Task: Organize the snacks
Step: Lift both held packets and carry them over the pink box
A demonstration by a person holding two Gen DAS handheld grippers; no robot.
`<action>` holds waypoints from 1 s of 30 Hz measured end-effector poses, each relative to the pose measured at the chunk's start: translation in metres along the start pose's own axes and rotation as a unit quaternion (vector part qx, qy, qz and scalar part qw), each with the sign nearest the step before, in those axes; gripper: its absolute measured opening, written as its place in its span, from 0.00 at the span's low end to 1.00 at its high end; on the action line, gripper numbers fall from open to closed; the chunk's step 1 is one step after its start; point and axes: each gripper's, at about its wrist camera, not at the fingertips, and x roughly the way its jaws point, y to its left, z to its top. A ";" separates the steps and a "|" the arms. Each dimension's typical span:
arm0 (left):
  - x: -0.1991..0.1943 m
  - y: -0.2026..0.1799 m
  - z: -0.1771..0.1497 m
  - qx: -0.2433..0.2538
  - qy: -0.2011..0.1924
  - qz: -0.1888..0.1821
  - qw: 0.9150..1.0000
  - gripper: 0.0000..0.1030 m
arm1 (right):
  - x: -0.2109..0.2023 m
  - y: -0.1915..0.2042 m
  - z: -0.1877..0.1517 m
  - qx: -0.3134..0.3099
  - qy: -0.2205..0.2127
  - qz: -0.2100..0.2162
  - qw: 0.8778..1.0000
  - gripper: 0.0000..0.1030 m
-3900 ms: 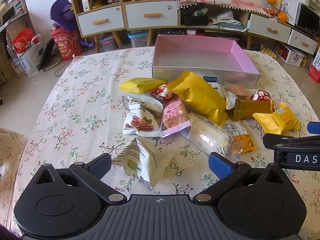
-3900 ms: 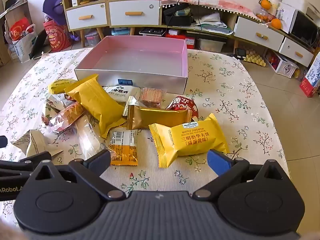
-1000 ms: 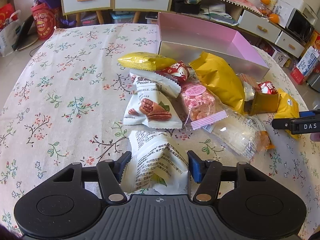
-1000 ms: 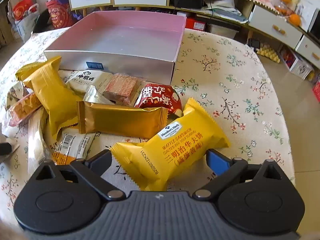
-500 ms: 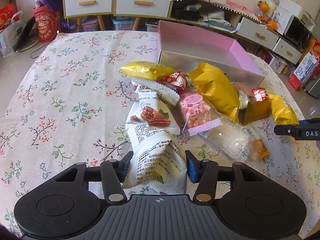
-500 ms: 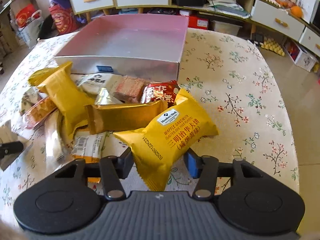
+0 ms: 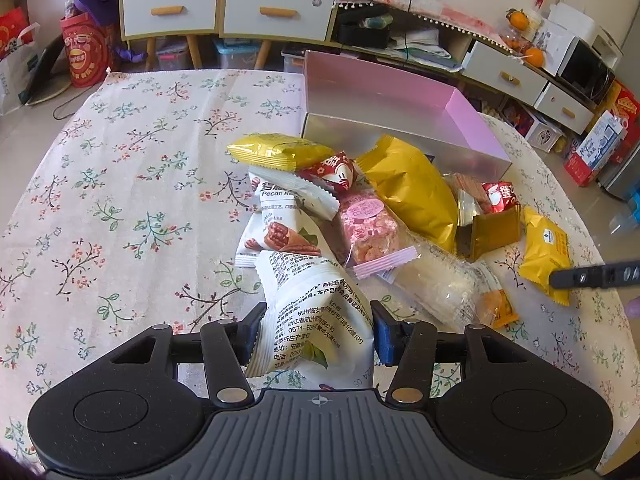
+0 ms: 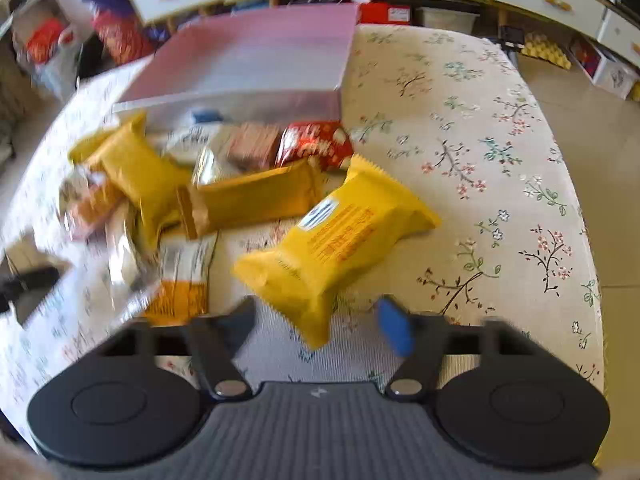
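My left gripper is shut on a white snack packet and holds it above the floral tablecloth. My right gripper has its jaws apart; the yellow waffle sandwich packet lies tilted between and ahead of the fingers, and the view is blurred. The yellow packet also shows in the left wrist view beside the other gripper's finger. An open pink box stands behind the snack pile; it also shows in the right wrist view.
The pile holds a pecan packet, a pink snack, a large gold bag, a gold bar and a red packet. Drawers and shelves stand behind the table. The table edge runs close on the right.
The left gripper has lifted the white packet a little higher. The right gripper's jaws have widened around the yellow packet, and that view is now blurred by motion.
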 end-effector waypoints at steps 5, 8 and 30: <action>0.000 -0.004 0.001 0.003 -0.003 -0.001 1.000 0.48 | 0.003 -0.009 0.014 0.065 -0.009 0.023 0.998 0.83; 0.001 -0.006 0.001 0.004 -0.002 0.000 1.000 0.48 | 0.018 -0.013 0.021 0.099 -0.004 0.021 0.995 0.83; -0.021 -0.023 0.022 0.006 -0.043 -0.014 0.999 0.48 | 0.000 0.000 0.025 0.101 -0.065 -0.030 0.992 0.36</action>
